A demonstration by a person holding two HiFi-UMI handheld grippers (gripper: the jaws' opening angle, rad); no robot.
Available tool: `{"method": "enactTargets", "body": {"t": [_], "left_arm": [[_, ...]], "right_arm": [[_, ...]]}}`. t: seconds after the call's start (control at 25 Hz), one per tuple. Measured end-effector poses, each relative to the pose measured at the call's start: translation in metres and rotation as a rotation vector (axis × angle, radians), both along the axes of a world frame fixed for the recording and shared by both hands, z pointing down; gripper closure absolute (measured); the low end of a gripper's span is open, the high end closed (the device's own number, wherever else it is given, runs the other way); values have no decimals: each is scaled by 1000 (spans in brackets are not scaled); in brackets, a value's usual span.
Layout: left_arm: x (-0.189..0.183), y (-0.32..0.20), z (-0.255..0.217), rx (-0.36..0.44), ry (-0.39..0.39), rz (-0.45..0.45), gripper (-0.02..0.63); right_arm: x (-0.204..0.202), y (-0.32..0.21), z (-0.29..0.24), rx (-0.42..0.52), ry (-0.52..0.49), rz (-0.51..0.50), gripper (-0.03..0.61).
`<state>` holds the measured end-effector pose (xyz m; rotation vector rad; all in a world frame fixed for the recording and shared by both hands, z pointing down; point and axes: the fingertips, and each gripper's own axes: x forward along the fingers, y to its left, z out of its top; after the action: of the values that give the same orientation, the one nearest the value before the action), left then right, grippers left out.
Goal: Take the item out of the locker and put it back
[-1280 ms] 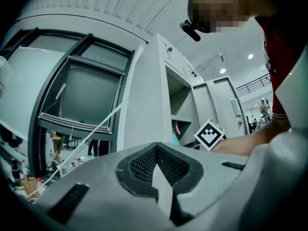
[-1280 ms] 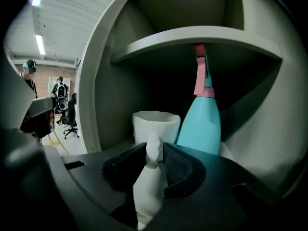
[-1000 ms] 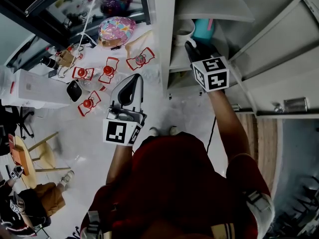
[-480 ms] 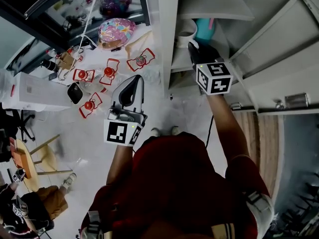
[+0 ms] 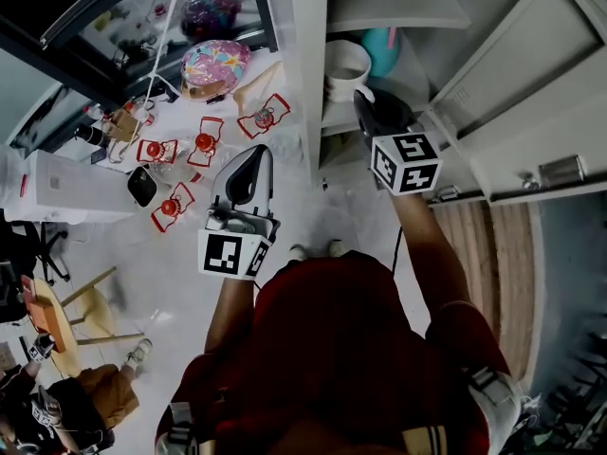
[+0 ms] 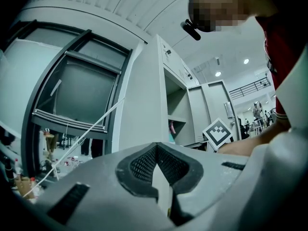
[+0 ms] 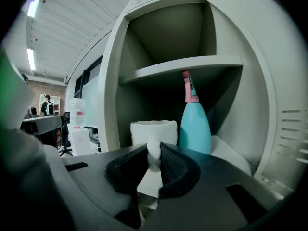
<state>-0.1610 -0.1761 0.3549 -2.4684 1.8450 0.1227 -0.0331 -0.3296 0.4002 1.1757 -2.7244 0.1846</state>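
Observation:
A white mug [image 5: 343, 64] [image 7: 154, 130] stands on the lower shelf [image 5: 334, 118] of the open grey locker, with a teal spray bottle [image 5: 383, 49] [image 7: 195, 126] right beside it, further in. My right gripper [image 5: 366, 99] [image 7: 152, 159] reaches into that compartment and is shut on the mug's handle, which shows pinched between the black pads. My left gripper [image 5: 253, 156] [image 6: 156, 154] hangs outside the locker over the floor, shut with nothing in it.
An upper shelf [image 7: 183, 65] roofs the compartment. The open locker door [image 5: 531, 112] stands to the right. On the floor at the left lie several red-and-white items [image 5: 204, 142], a colourful bundle [image 5: 219, 63] and a white box [image 5: 57, 173]. A person sits at the lower left [image 5: 95, 391].
The right gripper has shifted from in front of the teal bottle toward the mug and closed on its handle. The mug now shows fully at the shelf's front. The left gripper stays put.

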Motion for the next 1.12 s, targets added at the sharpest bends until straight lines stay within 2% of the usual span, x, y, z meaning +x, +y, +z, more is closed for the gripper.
{"method": "enactTargets", "body": {"t": [1.12], "left_arm": [[48,16,-11,28,-2,140,607]], "right_arm": [[66,90,-60,81,-72,47,537]]}}
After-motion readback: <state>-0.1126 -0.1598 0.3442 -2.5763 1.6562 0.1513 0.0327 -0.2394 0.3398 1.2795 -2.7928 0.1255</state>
